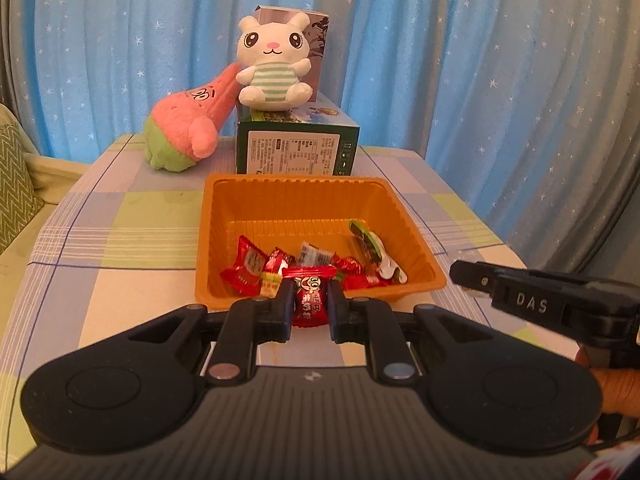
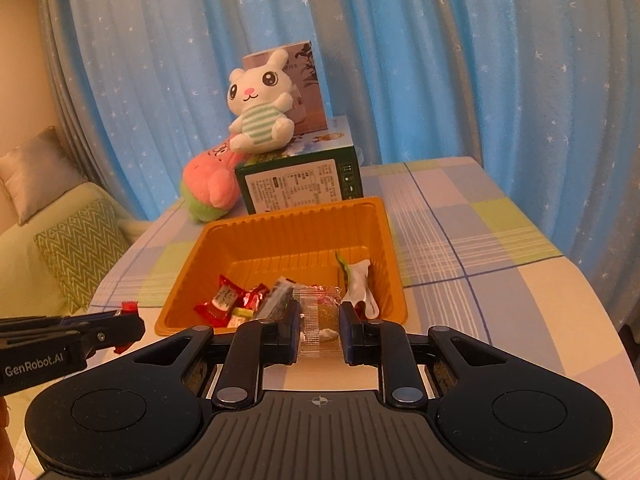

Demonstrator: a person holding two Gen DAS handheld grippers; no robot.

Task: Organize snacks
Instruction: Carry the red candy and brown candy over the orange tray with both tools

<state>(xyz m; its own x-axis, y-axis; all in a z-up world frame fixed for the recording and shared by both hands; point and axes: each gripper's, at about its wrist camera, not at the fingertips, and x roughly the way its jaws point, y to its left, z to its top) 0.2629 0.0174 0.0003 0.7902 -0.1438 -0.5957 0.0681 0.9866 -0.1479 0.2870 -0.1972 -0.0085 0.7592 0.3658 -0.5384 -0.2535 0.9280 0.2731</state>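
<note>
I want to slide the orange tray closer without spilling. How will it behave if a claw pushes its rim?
The orange tray looks like thin ribbed plastic, so the rim probably flexes. With only a few wrapped candies inside, it is likely light and may skid or swivel on the checked tablecloth rather than tip.

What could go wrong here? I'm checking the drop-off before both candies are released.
The left tool grips a red candy just short of the orange tray; released now, it may land outside the near rim. The right tool pinches a clear-wrapped candy by its thin wrapper, which could slip. The tools sit close together and might collide.
</note>
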